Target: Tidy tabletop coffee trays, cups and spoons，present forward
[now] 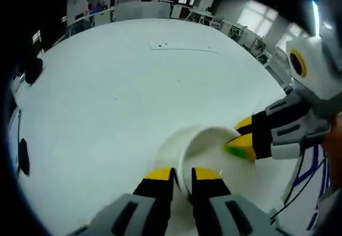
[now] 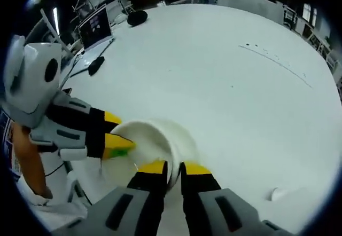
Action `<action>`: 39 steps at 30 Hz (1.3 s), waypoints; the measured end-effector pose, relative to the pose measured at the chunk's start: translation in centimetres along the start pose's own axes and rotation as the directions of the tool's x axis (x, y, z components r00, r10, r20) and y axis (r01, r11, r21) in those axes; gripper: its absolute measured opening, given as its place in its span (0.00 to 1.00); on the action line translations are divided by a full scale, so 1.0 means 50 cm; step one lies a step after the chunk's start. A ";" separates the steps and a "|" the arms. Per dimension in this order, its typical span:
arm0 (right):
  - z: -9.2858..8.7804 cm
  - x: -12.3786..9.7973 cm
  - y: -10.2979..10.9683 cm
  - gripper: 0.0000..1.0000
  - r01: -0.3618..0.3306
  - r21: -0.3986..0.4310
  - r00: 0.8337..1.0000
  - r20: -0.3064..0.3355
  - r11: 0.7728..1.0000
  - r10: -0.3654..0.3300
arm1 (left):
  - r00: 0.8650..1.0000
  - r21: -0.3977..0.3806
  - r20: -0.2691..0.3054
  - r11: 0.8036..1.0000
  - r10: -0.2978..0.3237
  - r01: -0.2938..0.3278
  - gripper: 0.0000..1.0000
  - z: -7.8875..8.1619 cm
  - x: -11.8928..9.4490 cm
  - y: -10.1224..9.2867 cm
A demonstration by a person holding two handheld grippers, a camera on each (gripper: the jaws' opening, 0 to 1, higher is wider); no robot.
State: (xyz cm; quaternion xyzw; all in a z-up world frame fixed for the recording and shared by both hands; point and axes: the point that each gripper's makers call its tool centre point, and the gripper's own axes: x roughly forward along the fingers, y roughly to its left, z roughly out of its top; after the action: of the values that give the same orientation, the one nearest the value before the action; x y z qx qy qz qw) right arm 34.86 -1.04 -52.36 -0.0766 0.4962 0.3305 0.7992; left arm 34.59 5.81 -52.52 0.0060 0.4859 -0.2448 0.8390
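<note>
Cup (image 1: 214,156), white and round, sat on a white table (image 1: 123,102) directly ahead of both grippers, which gripped its rim from opposite sides. In the left gripper view, the left gripper (image 1: 183,176) rose from the bottom edge with its yellow-tipped jaws narrowed on the cup's near wall, one jaw outside and one apparently inside. The right gripper (image 1: 241,140) reached in from the right and pinched the far rim. In the right gripper view the arrangement was mirrored: the right gripper (image 2: 170,170) clamped the near wall of the cup (image 2: 147,145), and the left gripper (image 2: 118,140) came in from the left and held the opposite rim. The cup seemed to rest on a pale saucer or tray, though white against the white table (image 2: 240,86) made this hard to confirm. No spoon could be made out.

The main risk appeared to be the double grip. If the two hands moved unevenly, the cup could twist, tip, or slip from one pinch. A thin rim hold on a smooth wall also seemed likely to slide. Lifting could drag whatever lay beneath it.
</note>
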 end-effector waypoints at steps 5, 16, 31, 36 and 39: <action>0.022 -0.015 0.007 0.12 0.001 -0.052 0.995 0.097 0.999 0.004 | 0.991 0.153 0.133 0.988 0.002 -0.022 0.14 0.023 -0.024 -0.004; 0.103 -0.098 0.029 0.27 -0.041 -0.111 0.900 0.428 0.993 0.085 | 0.845 0.260 0.529 0.963 -0.080 -0.072 0.19 0.131 -0.135 0.003; 0.134 -0.282 -0.008 0.38 0.091 -0.159 0.650 0.758 0.983 0.063 | 0.613 0.182 0.790 0.956 -0.001 -0.232 0.20 0.180 -0.296 0.086; 0.117 -0.321 -0.027 0.38 0.160 -0.163 0.592 0.805 0.974 0.037 | 0.575 0.155 0.818 0.956 0.016 -0.247 0.20 0.178 -0.321 0.119; 0.103 -0.339 -0.051 0.41 0.121 -0.103 0.570 0.821 0.987 0.016 | 0.541 0.129 0.838 0.939 0.070 -0.320 0.20 0.174 -0.336 0.150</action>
State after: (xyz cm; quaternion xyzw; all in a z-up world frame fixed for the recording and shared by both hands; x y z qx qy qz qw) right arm 35.35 -8.34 -36.04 0.0115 0.0419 0.3401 0.9394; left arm 37.92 17.08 -35.89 0.0588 -0.0028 -0.1863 0.9807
